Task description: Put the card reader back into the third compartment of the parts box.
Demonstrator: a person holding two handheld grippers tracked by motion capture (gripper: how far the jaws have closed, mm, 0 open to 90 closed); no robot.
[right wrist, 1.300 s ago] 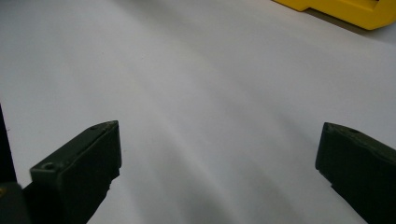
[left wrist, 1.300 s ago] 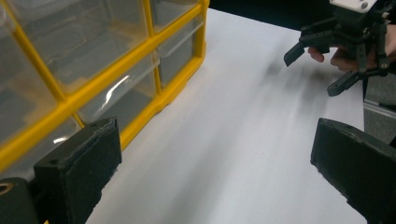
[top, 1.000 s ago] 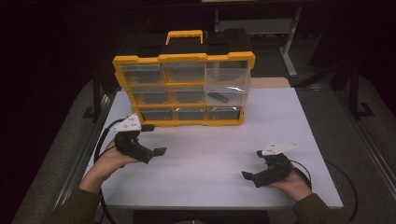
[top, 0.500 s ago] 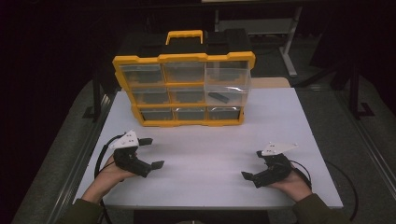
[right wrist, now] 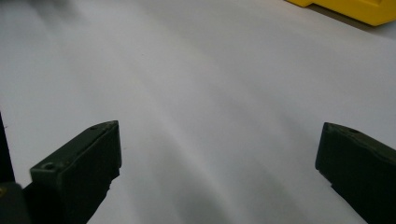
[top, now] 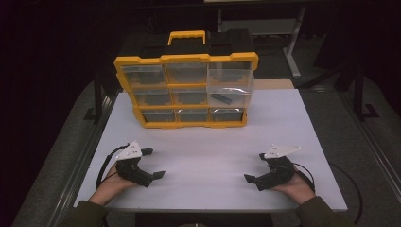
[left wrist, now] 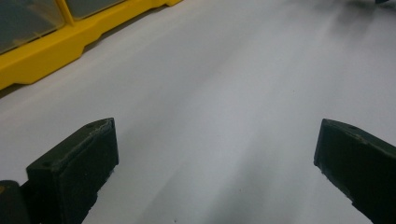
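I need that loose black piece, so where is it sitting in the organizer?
In the high view, the black piece lies in the pulled-out clear drawer on the right side of the yellow organizer.

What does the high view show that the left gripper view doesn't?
High view alone: the whole yellow organizer standing upright with its handle on top, one clear drawer pulled out with a dark piece inside, both hands, and the right gripper, open, on the table.

Left gripper view alone: a close look at the left gripper, its two black jaws spread wide with nothing between them.

Both: the white table, the organizer's yellow bottom edge, and the left gripper.
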